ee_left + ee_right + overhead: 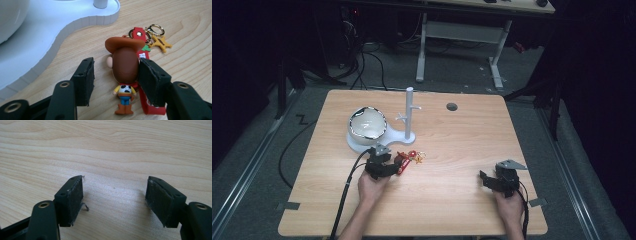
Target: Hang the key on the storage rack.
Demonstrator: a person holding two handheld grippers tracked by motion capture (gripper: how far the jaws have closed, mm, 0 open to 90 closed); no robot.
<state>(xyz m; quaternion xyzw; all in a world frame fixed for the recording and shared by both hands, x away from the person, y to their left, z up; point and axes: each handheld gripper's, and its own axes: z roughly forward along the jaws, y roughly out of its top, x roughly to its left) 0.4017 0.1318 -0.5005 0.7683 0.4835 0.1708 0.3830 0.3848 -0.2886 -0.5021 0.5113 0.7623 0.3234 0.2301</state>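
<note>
A cowboy figure keychain (125,65) with a brown hat lies flat on the wooden table, with a red strap (150,106), a gold clasp and a yellow star charm (160,43) beside it. My left gripper (117,63) straddles the figure's head. One pad rests against the head and the other pad stands apart with a gap, so the jaws do not clamp it. In the high view the keychain (408,159) lies just right of the left gripper (393,166). My right gripper (115,185) rests open over bare wood near the right front (486,179).
A white base (362,142) carries a white bowl (368,122) and an upright post with pegs (409,112), just beyond the keychain. The base's edge (50,37) is close to the left jaws. A round cable hole (452,106) sits at the table's far side.
</note>
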